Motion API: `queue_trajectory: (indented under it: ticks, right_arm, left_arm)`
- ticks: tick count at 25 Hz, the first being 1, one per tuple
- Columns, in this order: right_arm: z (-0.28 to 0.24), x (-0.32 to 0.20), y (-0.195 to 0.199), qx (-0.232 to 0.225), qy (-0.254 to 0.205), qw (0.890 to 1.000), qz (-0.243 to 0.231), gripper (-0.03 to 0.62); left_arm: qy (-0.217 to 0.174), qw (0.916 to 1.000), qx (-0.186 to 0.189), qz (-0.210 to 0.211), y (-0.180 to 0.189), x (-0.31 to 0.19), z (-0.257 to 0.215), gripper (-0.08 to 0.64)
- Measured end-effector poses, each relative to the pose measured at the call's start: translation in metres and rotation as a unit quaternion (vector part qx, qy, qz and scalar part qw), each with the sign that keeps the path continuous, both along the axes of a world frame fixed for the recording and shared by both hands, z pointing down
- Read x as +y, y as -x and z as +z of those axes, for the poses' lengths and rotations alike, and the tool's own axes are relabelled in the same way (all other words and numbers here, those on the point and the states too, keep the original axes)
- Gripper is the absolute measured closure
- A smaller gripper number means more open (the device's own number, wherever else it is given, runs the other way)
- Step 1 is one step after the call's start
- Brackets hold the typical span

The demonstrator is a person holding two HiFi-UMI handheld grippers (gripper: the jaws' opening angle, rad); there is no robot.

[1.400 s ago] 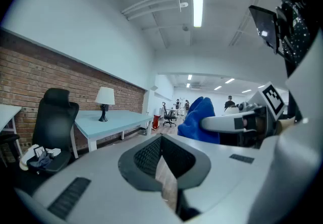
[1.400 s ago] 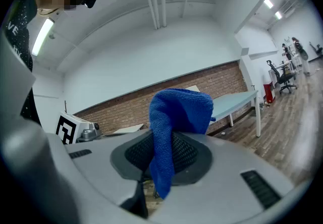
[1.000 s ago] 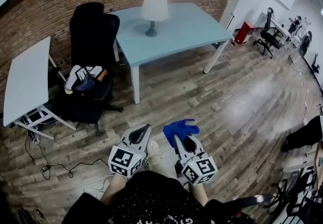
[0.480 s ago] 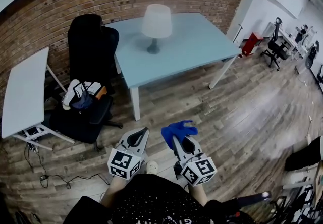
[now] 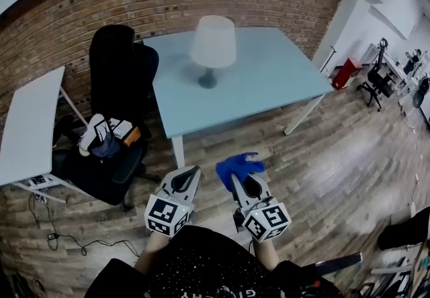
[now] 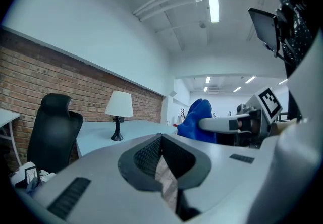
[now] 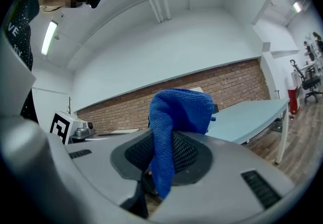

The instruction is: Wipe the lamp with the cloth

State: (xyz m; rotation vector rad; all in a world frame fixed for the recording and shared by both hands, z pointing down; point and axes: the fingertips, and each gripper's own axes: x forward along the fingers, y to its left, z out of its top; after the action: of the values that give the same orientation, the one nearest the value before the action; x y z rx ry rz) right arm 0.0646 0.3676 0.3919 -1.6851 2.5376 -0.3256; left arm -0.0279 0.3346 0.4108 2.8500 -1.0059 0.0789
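Observation:
A table lamp [image 5: 213,46] with a white shade and dark base stands on the pale blue table [image 5: 269,82] ahead; it also shows in the left gripper view as the lamp [image 6: 119,112]. My right gripper [image 5: 236,178] is shut on a blue cloth [image 5: 236,166], which bunches out past its jaws as the cloth [image 7: 174,132]. My left gripper [image 5: 190,174] is shut with nothing in it; its jaws meet in the left gripper view [image 6: 161,165]. Both grippers hang low over the floor, well short of the table.
A black office chair [image 5: 117,88] with small items on its seat stands left of the table. A white side table [image 5: 30,129] sits at far left. Behind is a brick wall [image 5: 134,1]. Cables lie on the wooden floor [image 5: 322,169] at lower left.
The view has moved toward the table, so the lamp and table appear larger and nearer. Both grippers hold their pose; the cloth stays in the right one.

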Motion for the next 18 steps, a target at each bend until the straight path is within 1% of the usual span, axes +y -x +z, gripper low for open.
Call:
queue_trajectory:
  ticks: [3,6,9,13,18]
  right_arm:
    - [0.001,-0.012,-0.001,-0.012,0.005,1.000,-0.013,0.518]
    - [0.014,-0.016,0.002,-0.031,0.025,0.999,-0.031,0.518]
    - [0.022,-0.019,0.001,-0.031,0.040,0.998,-0.031,0.518]
    - [0.025,-0.032,-0.010,-0.028,0.040,0.998,-0.026,0.518]
    - [0.034,-0.070,-0.024,-0.026,0.045,0.999,-0.016,0.518]
  left_arm:
    - [0.008,0.9999,-0.009,-0.012,0.000,-0.009,0.006,0.551]
    - [0.022,0.9993,-0.022,-0.018,0.003,-0.013,0.013,0.551]
    - [0.035,0.9986,-0.035,-0.020,0.005,-0.021,0.019,0.551]
    - [0.032,0.9988,-0.034,-0.015,-0.005,-0.042,0.021,0.551]
    - [0.032,0.9991,-0.027,0.000,-0.024,-0.078,0.027,0.551]
